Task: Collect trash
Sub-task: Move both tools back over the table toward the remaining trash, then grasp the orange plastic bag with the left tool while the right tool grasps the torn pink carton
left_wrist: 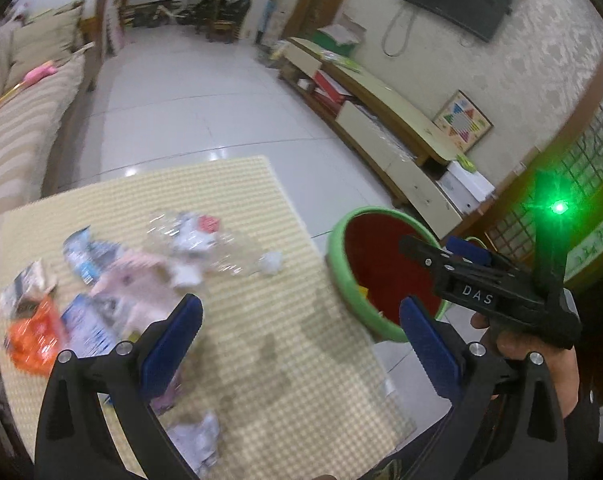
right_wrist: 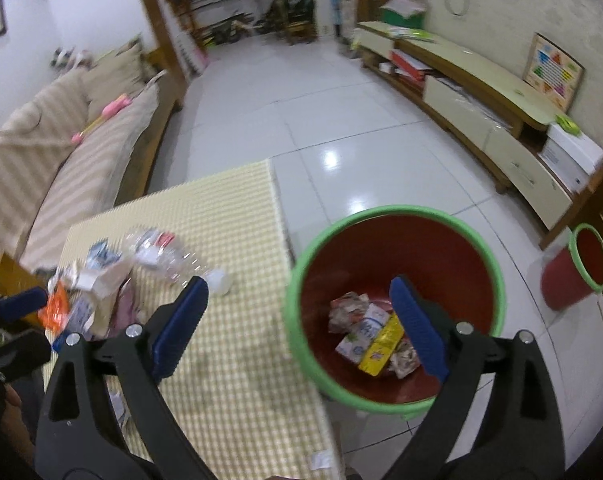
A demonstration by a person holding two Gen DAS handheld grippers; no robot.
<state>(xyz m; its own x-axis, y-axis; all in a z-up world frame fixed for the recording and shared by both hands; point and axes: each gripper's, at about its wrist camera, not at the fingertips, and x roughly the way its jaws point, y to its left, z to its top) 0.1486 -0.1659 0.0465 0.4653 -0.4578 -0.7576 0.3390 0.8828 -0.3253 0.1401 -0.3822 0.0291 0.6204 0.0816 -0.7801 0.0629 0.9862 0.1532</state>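
So I'm standing at the table [right_wrist: 229,352], the one with the yellow checked cover, and most of the trash pile [left_wrist: 113,280] sits on the tabletop's left side, stretching toward the far edge: a crushed clear plastic bottle [right_wrist: 169,256], some blue and white wrappers, a pinkish packet, an orange wrapper [left_wrist: 33,340] close to the left edge, and a small white paper ball [left_wrist: 271,262] sitting a bit apart, nearer the right edge. Another crumpled white scrap [left_wrist: 201,436] lies close to the near edge. Just off the tabletop's right edge is the bin [right_wrist: 489,256], red inside with a green rim. Down at its bottom there's a yellow carton [right_wrist: 381,346], a white carton [right_wrist: 359,334] touching it, and a couple of crumpled printed wrappers around them, so it's only lightly filled. A second red bin with a green rim [right_wrist: 573,276] stands further right on the tiled floor, can't see what's in that one. My right claw [right_wrist: 297,328] hangs over the gap between table and bin, spread wide apart with nothing in it, its right blue pad over the bin's mouth. My left claw [left_wrist: 301,344] is over the tabletop's right side, also spread wide and holding nothing.
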